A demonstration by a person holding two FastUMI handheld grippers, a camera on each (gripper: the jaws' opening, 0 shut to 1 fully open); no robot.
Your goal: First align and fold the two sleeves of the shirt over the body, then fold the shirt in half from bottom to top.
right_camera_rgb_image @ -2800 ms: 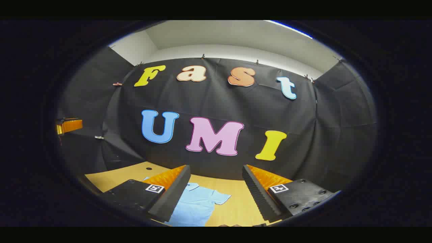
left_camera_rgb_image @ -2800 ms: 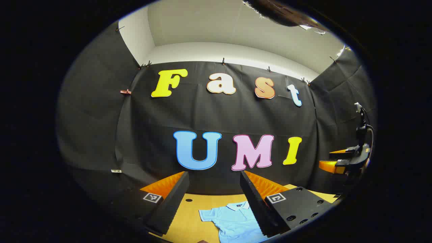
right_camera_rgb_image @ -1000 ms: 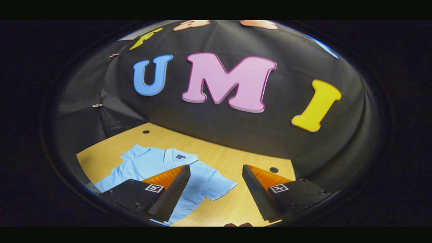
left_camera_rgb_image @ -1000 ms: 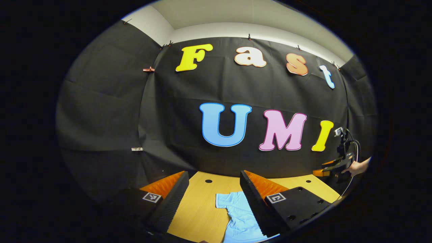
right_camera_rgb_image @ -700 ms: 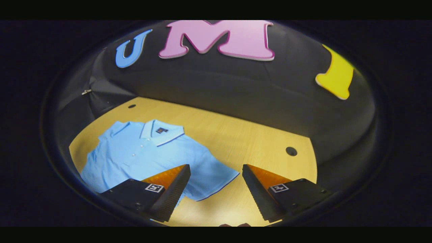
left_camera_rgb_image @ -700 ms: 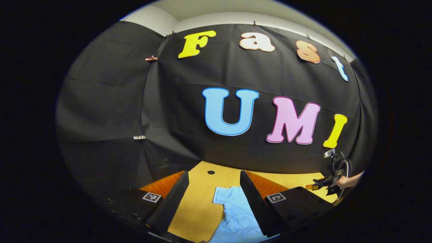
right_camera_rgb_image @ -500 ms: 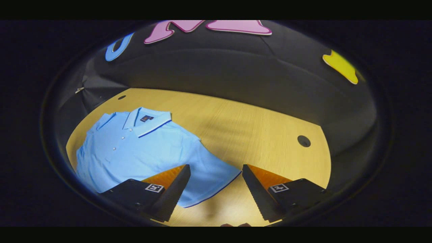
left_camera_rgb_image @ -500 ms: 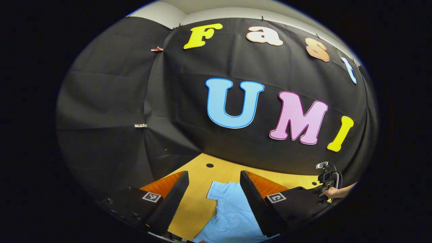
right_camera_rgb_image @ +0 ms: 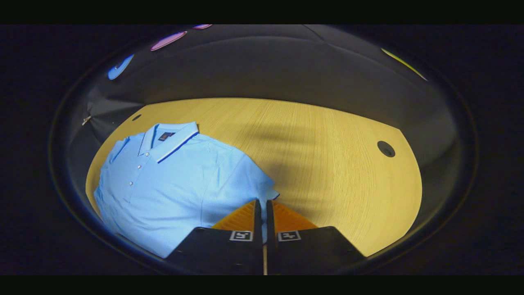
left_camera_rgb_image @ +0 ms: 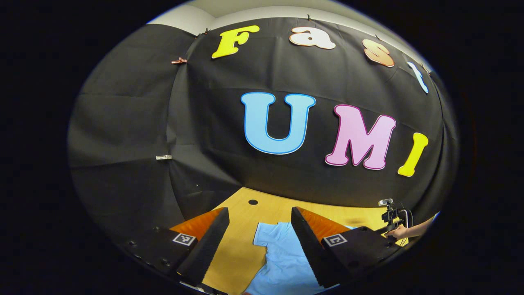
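Observation:
A light blue polo shirt (right_camera_rgb_image: 176, 184) lies face up and spread flat on the wooden table (right_camera_rgb_image: 327, 135), collar toward the back wall. My right gripper (right_camera_rgb_image: 260, 205) is down at the outer edge of the shirt's right-hand sleeve (right_camera_rgb_image: 256, 182). It is shut on the sleeve, and a strip of blue cloth shows between its fingers. In the left gripper view, my left gripper (left_camera_rgb_image: 258, 211) hangs open above the table. The shirt's other sleeve (left_camera_rgb_image: 270, 233) lies below and between its fingers. Far to the right, a hand (left_camera_rgb_image: 405, 232) holds the right gripper (left_camera_rgb_image: 389, 217) low over the table.
The tabletop has round cable holes at the back left (right_camera_rgb_image: 136, 117) and at the right (right_camera_rgb_image: 386, 148); one hole (left_camera_rgb_image: 253, 202) lies ahead of the left gripper. Black cloth walls close in the table on three sides. Bare wood stretches to the right of the shirt.
My right gripper dropped onto the shirt's sleeve edge and went from open to shut on it. The left gripper stayed open and shifted only slightly.

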